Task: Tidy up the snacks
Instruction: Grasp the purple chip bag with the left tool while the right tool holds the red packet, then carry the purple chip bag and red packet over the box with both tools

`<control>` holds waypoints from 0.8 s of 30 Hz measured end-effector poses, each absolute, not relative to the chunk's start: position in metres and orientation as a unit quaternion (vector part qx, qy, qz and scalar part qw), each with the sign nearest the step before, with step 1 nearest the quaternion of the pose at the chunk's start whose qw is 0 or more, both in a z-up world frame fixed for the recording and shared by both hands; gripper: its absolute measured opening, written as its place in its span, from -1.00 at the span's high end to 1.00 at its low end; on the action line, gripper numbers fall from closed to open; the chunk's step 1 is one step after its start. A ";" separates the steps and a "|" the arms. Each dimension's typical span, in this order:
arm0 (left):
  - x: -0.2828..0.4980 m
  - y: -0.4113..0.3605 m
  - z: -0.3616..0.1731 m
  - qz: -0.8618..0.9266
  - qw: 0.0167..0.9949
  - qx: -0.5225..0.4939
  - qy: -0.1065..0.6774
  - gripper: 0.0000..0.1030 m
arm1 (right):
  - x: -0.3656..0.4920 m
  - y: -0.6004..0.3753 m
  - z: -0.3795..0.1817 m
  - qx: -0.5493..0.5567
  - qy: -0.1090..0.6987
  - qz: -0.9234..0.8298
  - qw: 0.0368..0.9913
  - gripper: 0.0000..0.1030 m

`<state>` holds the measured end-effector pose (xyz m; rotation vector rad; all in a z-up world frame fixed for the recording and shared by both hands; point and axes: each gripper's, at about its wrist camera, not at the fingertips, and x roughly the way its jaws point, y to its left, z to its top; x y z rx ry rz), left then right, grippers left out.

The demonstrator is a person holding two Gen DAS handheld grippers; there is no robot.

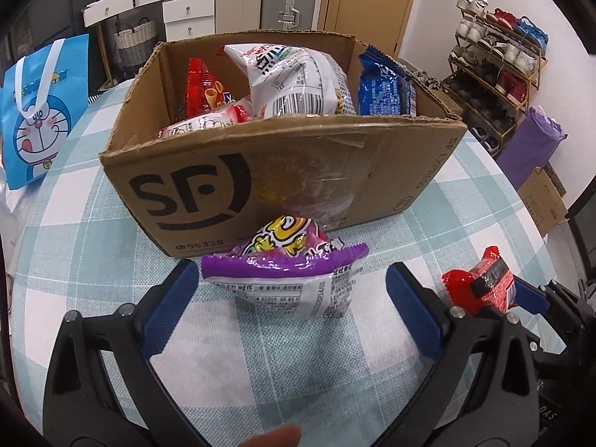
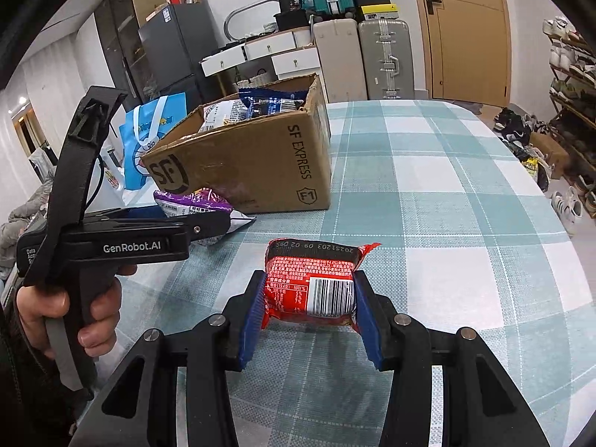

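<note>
A: Your left gripper (image 1: 292, 309) has its jaws wide apart. The purple snack packet (image 1: 287, 272) lies on the table between the two blue pads (image 1: 169, 307), and neither pad presses on it. There is a gap on each side.

B: And what is beyond the fingertips?

A: Just past the packet stands the cardboard box (image 1: 231, 182), with its front wall facing you. The packet's far end is very near this wall; I cannot tell if it touches. So the wall closes the way straight ahead of the fingers. Inside the box you see a white bag (image 1: 294, 78), a red packet (image 1: 201, 85) and a blue packet (image 1: 383, 85).

B: What about my right hand?

A: Your right gripper (image 2: 309, 298) is closed on the red snack packet (image 2: 316, 279), one pad on each side of it, barcode side up. The packet's far end sticks out past the fingertips. Whether it rests on the checked tablecloth (image 2: 447, 205) or is a little above it, I cannot tell.

B: Is anything in the way there?

A: To the left of those fingers is your left hand (image 2: 70, 309) with its gripper. The box is ahead and to the left, apart from the red packet. A blue gift bag (image 2: 149, 141) stands behind the box on the left.
</note>
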<state>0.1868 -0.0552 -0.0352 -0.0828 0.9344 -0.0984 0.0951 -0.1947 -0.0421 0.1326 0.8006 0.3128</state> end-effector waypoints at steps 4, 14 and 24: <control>0.189 -0.056 -0.038 -0.052 0.888 -0.040 0.455 -0.47 | 0.094 -0.194 -0.041 0.063 0.387 0.151 0.908 0.11; 0.182 -0.057 -0.042 -0.074 0.890 -0.053 0.447 -0.11 | 0.092 -0.192 -0.040 0.061 0.387 0.150 0.908 0.11; 0.162 -0.042 -0.043 -0.075 0.892 -0.067 0.441 -0.10 | 0.093 -0.189 -0.041 0.063 0.387 0.154 0.907 0.11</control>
